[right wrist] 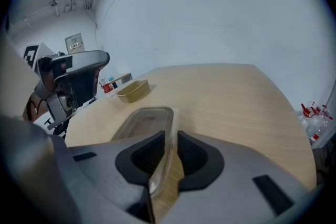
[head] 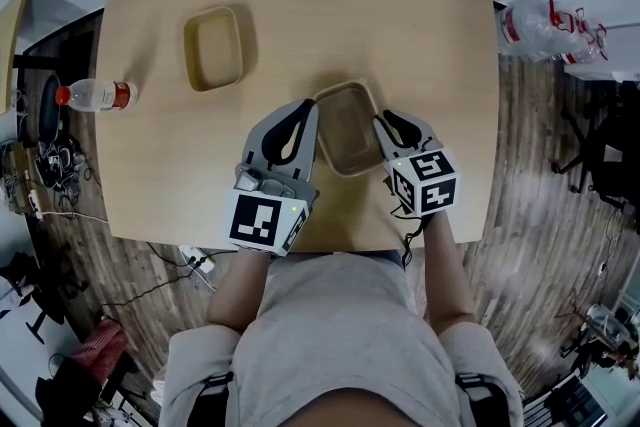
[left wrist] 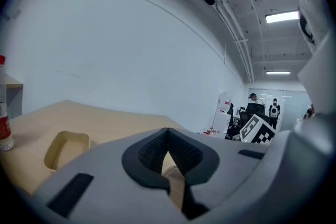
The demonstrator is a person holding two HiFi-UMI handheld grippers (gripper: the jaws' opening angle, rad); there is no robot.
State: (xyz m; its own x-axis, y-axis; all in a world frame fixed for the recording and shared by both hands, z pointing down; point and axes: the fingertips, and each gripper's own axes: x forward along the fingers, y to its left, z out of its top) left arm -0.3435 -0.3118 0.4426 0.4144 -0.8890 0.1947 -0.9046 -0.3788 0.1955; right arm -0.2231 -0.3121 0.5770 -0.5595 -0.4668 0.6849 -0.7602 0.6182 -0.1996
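Note:
A shallow tan container [head: 348, 127] with a translucent rim lies on the wooden table [head: 400, 5] near its front edge, between my two grippers. The left gripper [head: 308, 112] is at the container's left rim; in the left gripper view its jaws [left wrist: 168, 156] are closed with the tan edge [left wrist: 172, 174] wedged in the gap. On the opposite rim sits the right gripper [head: 384, 122]. The right gripper view shows that gripper [right wrist: 169, 150] shut on the thin clear rim, with the container [right wrist: 142, 123] stretching away from it.
A second, empty tan tray [head: 213, 48] sits further back on the left. A water bottle with a red cap [head: 95, 95] lies at the table's left edge. Plastic bottles [head: 550, 25] lie beyond the right edge. Cables and chairs surround the table.

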